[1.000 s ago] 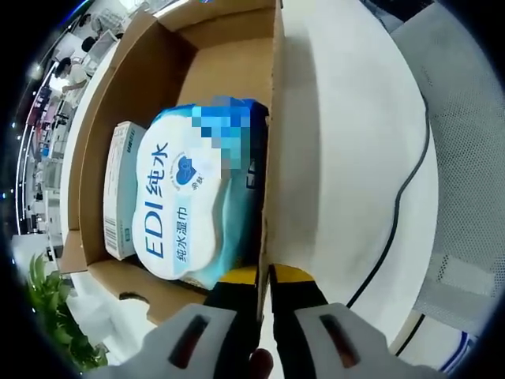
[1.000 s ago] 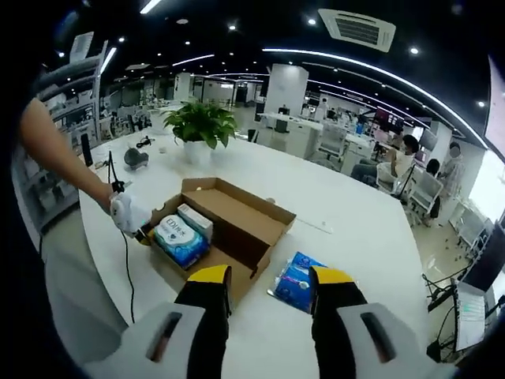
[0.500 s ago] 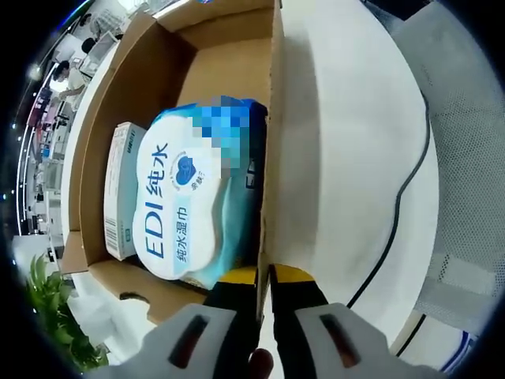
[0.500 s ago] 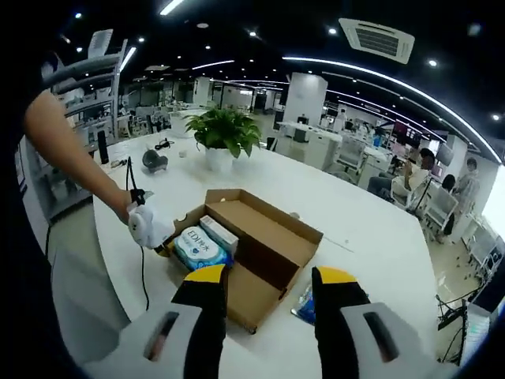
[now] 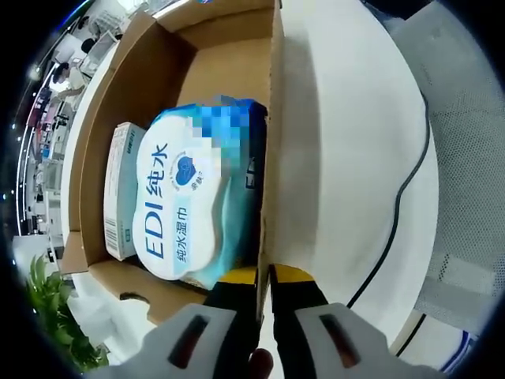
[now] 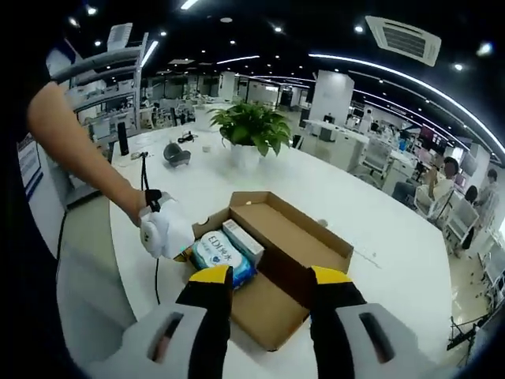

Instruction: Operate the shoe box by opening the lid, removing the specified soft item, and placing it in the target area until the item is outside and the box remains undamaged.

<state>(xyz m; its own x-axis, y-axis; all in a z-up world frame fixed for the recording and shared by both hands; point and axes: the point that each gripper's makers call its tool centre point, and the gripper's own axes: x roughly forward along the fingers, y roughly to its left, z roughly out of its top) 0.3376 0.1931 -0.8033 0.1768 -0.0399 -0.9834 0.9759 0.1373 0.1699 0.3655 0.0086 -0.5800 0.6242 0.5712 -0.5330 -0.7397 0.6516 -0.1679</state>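
Shoe box (image 5: 225, 71) of brown cardboard sits open on the white round table (image 5: 347, 158), its lid folded flat outward toward the right gripper view's camera (image 6: 264, 312). Inside the box, at the end nearest the left gripper (image 5: 263, 278), lies a soft pack of wet wipes (image 5: 189, 201), white and blue with "EDI" printed on it, and just beside it a slim white carton (image 5: 121, 189) lies against the box wall. In the left gripper view the yellow-tipped jaws are pinched together on the upper edge of the box's side wall, one jaw inside next to the wipes pack and one outside over the table. In the right gripper view the left gripper (image 6: 167, 233) appears as a white body held by a person's bare arm (image 6: 83, 154) at the box's near corner, with a black cable (image 6: 155, 272) trailing from it across the table. The right gripper (image 6: 268, 280) hovers above the box and its lid with its jaws spread wide and nothing between them. A potted green plant (image 6: 254, 130) stands farther back on the table, and a small dark gadget (image 6: 175, 151) lies near it.
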